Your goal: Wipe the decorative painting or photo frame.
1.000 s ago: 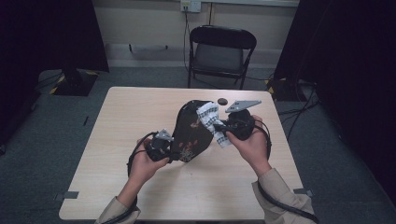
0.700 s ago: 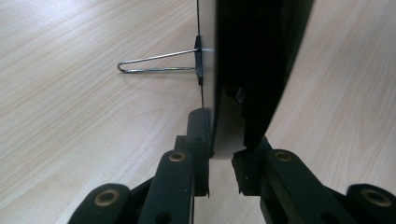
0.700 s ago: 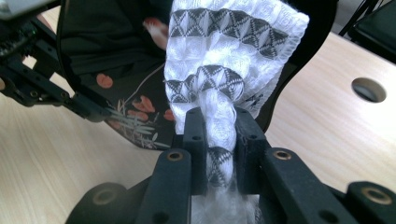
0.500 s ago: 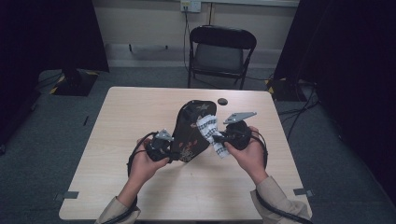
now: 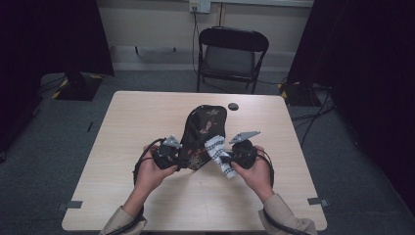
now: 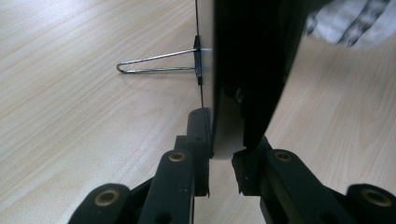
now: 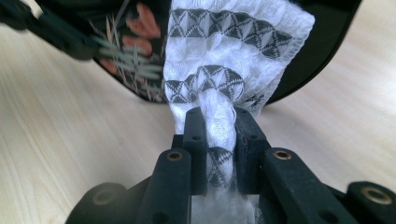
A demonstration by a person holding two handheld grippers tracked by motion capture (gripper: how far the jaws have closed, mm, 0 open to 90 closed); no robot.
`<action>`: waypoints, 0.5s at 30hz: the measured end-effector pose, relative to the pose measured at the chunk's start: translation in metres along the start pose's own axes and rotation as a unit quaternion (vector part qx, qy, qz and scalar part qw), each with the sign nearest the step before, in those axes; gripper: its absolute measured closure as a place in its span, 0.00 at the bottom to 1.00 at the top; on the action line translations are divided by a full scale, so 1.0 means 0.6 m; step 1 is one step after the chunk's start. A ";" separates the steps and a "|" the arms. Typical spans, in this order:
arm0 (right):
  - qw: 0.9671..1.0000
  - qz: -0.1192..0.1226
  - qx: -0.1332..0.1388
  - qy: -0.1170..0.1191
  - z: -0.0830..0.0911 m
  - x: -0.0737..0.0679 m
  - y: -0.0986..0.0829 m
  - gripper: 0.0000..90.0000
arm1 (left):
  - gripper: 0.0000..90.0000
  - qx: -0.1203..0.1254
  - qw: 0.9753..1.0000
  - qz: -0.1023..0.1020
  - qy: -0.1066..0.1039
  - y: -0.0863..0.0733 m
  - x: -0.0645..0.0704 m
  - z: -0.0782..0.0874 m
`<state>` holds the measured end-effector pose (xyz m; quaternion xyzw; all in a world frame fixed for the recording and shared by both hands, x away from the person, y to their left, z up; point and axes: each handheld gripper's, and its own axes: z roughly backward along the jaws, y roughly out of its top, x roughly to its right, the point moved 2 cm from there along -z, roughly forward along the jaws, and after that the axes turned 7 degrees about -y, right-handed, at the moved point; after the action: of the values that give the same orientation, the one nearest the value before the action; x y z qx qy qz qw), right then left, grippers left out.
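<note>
— On the desk (image 5: pixel 122 196)? Pale wood grain, square top, standing on grey carpet.
— Lying directly on it?
— Dark floral pouch (image 5: pixel 205 128) near the middle, far end flat on the wood. Small black disc (image 5: pixel 233 106) just beyond, near the far edge, apart from the pouch. Wire clip handle (image 6: pixel 154 64) resting on the wood beside the pouch's edge.

I can't read any text, label, brand, number or sign in any view. The dark pouch (image 5: pixel 203 134) carries only a floral print, the white cloth (image 7: pixel 224 56) only a woven grey diamond pattern. The wall outlet (image 5: pixel 199 5) beyond the desk's far edge is too small for me to make out markings.
</note>
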<state>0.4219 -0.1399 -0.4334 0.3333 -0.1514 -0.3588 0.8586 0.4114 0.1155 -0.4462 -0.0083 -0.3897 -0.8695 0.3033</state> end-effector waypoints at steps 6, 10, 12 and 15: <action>1.000 -0.008 -0.023 0.007 -0.028 -0.002 -0.030 0.87 | 0.87 0.000 1.000 0.000 0.000 0.000 0.000 0.000; 0.999 -0.004 -0.036 0.007 -0.040 -0.007 -0.044 0.87 | 0.87 -0.001 1.000 0.000 0.002 0.000 0.000 0.000; 0.999 -0.004 -0.041 0.009 -0.045 -0.008 -0.049 0.87 | 0.87 0.001 1.000 0.001 0.001 0.000 0.000 0.000; 0.999 -0.002 -0.049 0.011 -0.050 -0.010 -0.056 0.87 | 0.87 -0.001 1.000 0.000 0.000 0.000 0.000 0.000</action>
<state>0.4158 -0.1391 -0.4783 0.2953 -0.1234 -0.3639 0.8747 0.4115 0.1154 -0.4460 -0.0080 -0.3887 -0.8700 0.3031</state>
